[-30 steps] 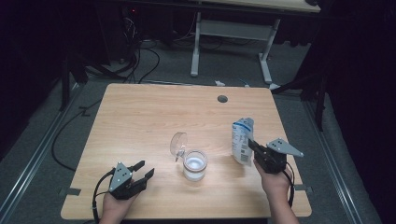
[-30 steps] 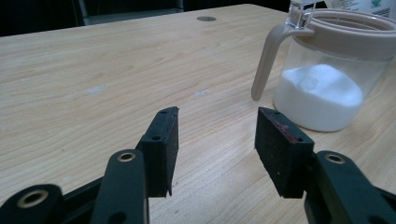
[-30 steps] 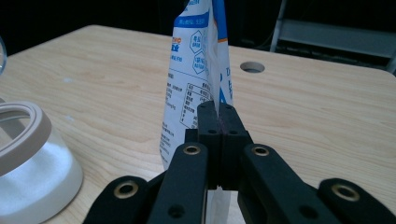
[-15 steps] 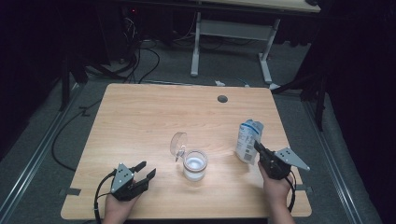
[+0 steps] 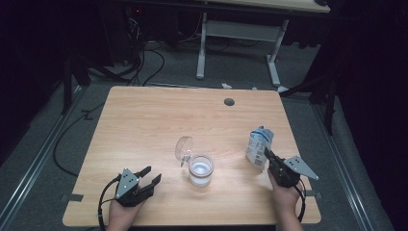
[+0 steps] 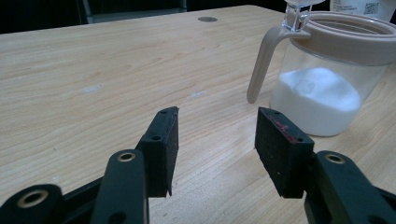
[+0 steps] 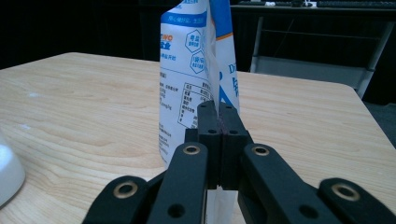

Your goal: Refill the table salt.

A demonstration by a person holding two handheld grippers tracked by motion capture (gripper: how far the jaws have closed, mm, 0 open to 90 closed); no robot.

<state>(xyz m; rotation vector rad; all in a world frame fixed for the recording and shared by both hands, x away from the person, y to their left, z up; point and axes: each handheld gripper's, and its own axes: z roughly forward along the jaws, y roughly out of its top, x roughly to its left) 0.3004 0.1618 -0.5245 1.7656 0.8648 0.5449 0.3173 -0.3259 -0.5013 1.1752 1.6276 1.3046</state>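
Nearest me, at the table's (image 5: 144,115) front edge, my left gripper (image 5: 148,175) rests low on the wood with its jaws apart and nothing between them; in the left gripper view the pads (image 6: 164,140) frame bare tabletop. At the front right, my right gripper (image 5: 267,156) has its jaws pressed together on the bag (image 5: 259,147), pinching a side seam, as the right gripper view shows (image 7: 219,135). The bag (image 7: 196,74) stands roughly upright, white with blue print; whether its base touches the table I cannot tell from here. Between the grippers, a little farther in, sits the jar (image 5: 200,169), clear with a beige rim and handle (image 6: 261,60), part-filled with white granules. Its lid (image 5: 183,147) is tipped open on the left side. Far off, near the back edge, lies a round cable hole (image 5: 229,102).
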